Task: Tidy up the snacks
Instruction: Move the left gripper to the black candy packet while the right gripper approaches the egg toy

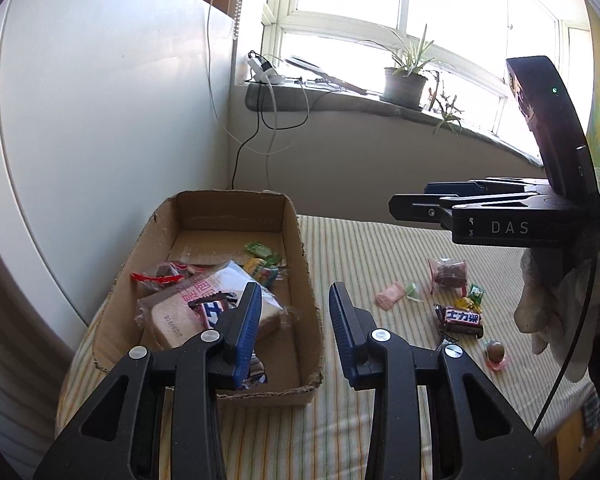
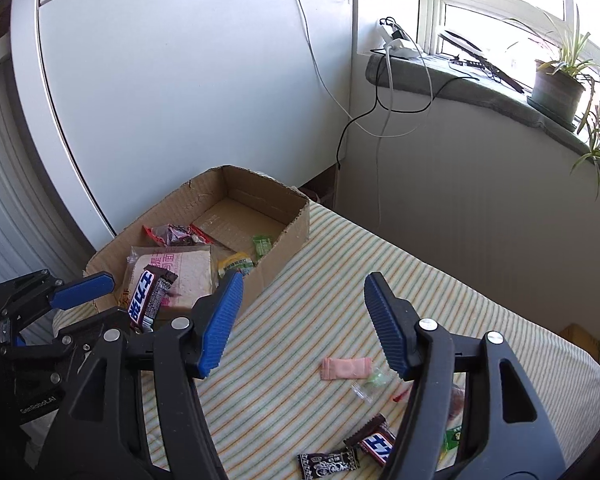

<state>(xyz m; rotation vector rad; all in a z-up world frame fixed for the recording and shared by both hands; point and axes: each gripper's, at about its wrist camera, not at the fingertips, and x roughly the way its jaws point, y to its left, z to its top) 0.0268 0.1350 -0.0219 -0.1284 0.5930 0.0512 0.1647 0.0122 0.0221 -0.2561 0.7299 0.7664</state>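
Observation:
An open cardboard box [image 1: 304, 264] [image 2: 296, 224] sits on the striped cloth and holds a wrapped bread slice [image 1: 172, 312] [image 2: 192, 268], a Snickers bar [image 1: 214, 312] [image 2: 150, 294], a red packet [image 1: 160, 276] [image 2: 172, 234] and green sweets [image 1: 260, 250] [image 2: 262, 245]. My left gripper [image 1: 294, 304] is open and empty over the box's right wall; it also shows in the right wrist view [image 2: 84, 286]. My right gripper [image 2: 300, 288] is open and empty above the cloth. Loose snacks lie on the cloth: a pink sweet [image 1: 390, 295] [image 2: 346, 368], a Snickers bar [image 1: 462, 318] [image 2: 374, 444], a dark packet [image 2: 328, 462].
A white cabinet [image 1: 100, 120] stands behind the box. A windowsill with a potted plant [image 1: 404, 80] [image 2: 558, 88], chargers and hanging cables [image 1: 260, 128] runs along the back. More small sweets [image 1: 476, 294] and a brown one [image 1: 495, 352] lie to the right.

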